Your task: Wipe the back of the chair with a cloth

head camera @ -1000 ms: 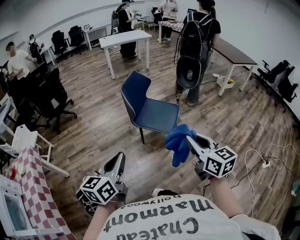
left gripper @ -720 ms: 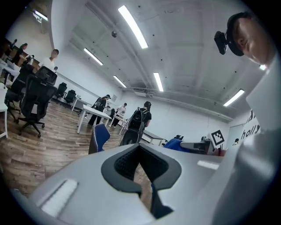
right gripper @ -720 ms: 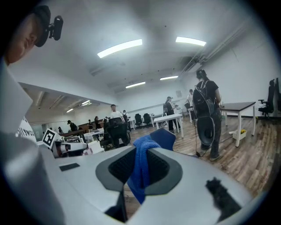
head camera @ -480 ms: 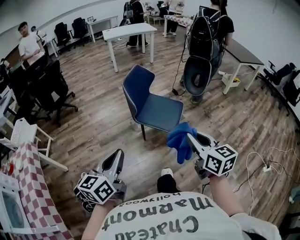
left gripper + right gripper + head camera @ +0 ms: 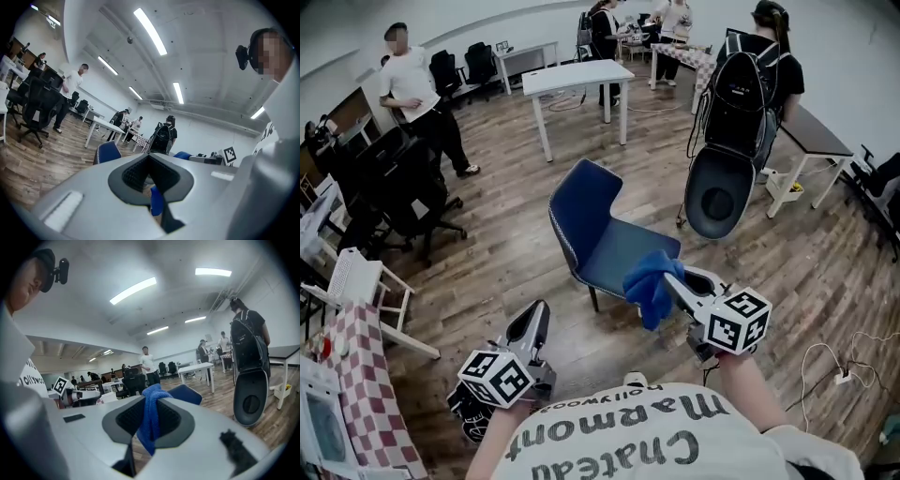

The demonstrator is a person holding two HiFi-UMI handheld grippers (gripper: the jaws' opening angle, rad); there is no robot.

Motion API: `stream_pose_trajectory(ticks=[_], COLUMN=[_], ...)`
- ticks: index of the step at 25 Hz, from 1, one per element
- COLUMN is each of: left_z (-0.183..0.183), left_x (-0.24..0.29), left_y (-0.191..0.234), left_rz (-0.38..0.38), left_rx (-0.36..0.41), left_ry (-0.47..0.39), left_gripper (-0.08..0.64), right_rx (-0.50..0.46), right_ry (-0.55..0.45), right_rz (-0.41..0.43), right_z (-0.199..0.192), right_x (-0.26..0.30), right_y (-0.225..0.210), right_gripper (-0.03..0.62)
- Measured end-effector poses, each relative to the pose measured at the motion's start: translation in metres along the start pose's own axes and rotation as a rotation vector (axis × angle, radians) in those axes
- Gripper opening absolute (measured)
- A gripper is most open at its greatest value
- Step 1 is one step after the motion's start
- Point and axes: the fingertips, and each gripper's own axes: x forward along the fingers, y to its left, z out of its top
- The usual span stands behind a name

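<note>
A blue chair [image 5: 586,216] stands on the wood floor ahead of me, its backrest to the left and its seat [image 5: 623,248] toward my right. My right gripper [image 5: 668,281] is shut on a bunched blue cloth [image 5: 652,286], which hangs over the seat's near edge in the head view. In the right gripper view the cloth [image 5: 151,420] drapes down between the jaws, and the chair [image 5: 187,393] shows just beyond them. My left gripper [image 5: 532,323] is held low on the left, short of the chair, shut and holding nothing. The chair [image 5: 107,152] is small and far off in the left gripper view.
A person with a black backpack [image 5: 750,84] and a round black case [image 5: 717,199] stands close behind the chair's right side. Farther back is a white table [image 5: 577,80]. At left are black office chairs [image 5: 403,187], a person in a white shirt [image 5: 408,84] and a checkered table [image 5: 356,375].
I have come closer to the chair, so the cloth in my right gripper now overlaps the seat's near edge. A person in white has walked in at the left. The left gripper holds its pose.
</note>
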Motion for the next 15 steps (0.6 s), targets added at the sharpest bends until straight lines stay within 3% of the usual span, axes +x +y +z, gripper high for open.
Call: stream_pose_trajectory(ticks=[10, 15], left_z=[0.006, -0.001], left_x=[0.096, 0.114], left_y=[0.005, 0.011], left_rz=[0.099, 0.115], left_rx=[0.063, 0.054], left_ry=[-0.018, 0.018], left_gripper=[0.008, 0.008], right_rx=[-0.082, -0.081], right_ry=[-0.016, -0.025], right_rz=[0.13, 0.176], right_z=[0.04, 0.049], right_x=[0.056, 0.086], right_y=[-0.074, -0.082], right_gripper=[0.063, 0.065])
